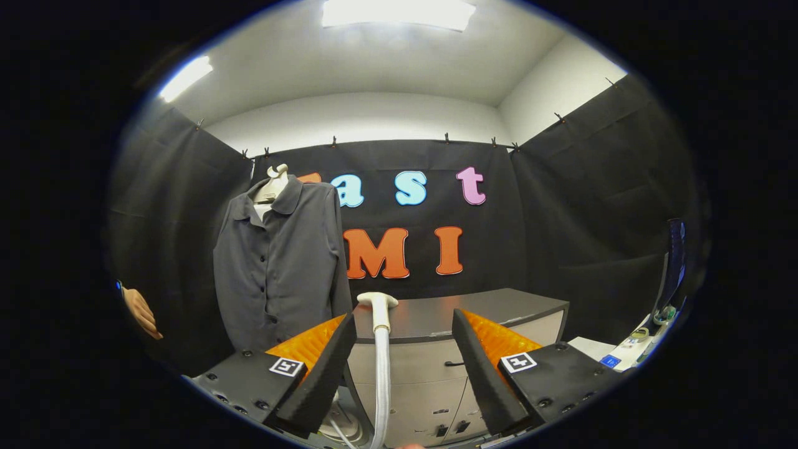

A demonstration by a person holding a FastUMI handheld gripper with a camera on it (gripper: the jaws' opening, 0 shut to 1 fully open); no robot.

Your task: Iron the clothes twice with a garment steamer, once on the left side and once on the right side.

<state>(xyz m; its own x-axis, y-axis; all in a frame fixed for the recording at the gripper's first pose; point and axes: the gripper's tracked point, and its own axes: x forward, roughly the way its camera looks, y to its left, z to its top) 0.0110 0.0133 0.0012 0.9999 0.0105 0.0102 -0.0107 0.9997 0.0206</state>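
Steamer [378,304] stood between our spread, empty gripper [404,330] fingers; we judged best to close squarely on neck, then approach shirt [280,262].

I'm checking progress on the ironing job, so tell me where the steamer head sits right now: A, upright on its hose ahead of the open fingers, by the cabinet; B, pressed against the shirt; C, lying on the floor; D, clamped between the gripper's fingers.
A: the white steamer head stands on its hose between the open gripper fingers, ungripped, before the cabinet, apart from the grey shirt.
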